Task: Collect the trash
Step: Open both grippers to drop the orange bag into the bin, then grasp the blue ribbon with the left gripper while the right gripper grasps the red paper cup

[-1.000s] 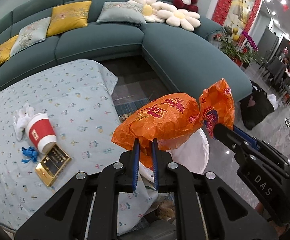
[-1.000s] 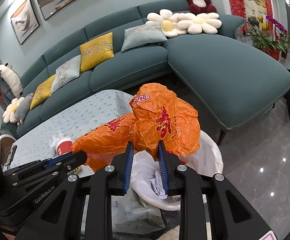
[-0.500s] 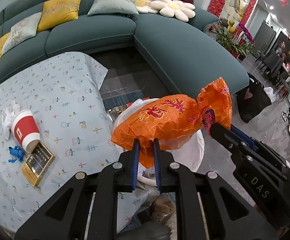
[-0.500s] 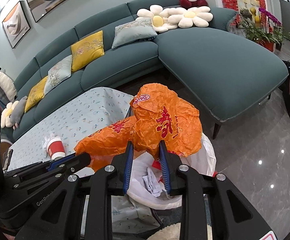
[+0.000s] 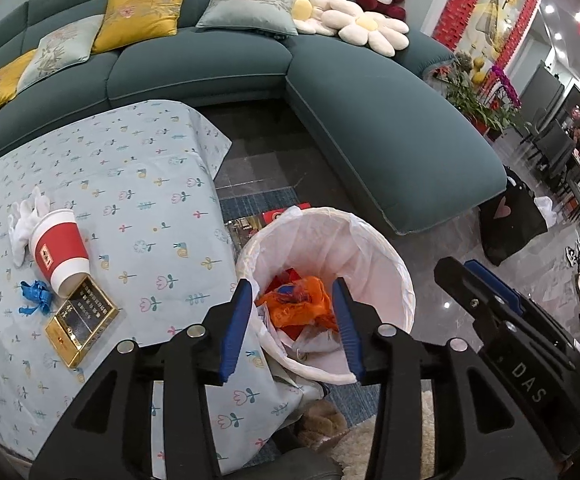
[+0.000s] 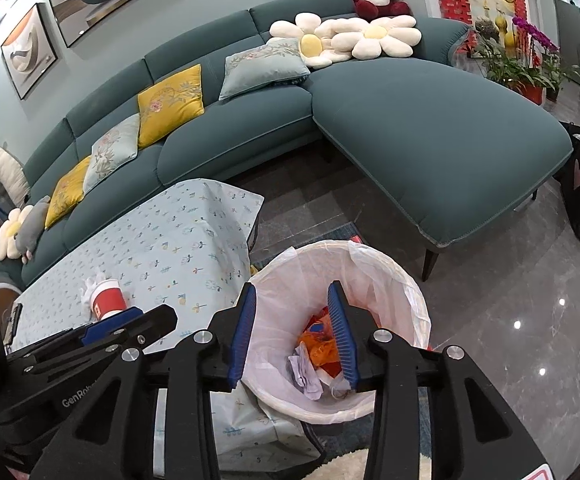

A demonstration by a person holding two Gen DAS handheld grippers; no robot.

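Left wrist view shows the left gripper [image 5: 296,324] above the round white-lined trash bin [image 5: 404,276]. Its blue pads have just been opening and now stand apart, holding nothing. The crumpled orange plastic bag [image 5: 302,306] lies down inside the bin on other scraps. The right gripper [image 6: 292,334] hangs over the same bin [image 6: 418,304], and its jaws have just been opening too, with nothing pinched. On the flowery blue tablecloth [image 5: 138,184] I count one red and white paper cup [image 5: 60,252], one white crumpled tissue [image 5: 26,216], one blue ribbon scrap [image 5: 34,298] and one flat gold box [image 5: 80,326]. Only the right wrist view shows two framed pictures [image 6: 30,46] on the wall.
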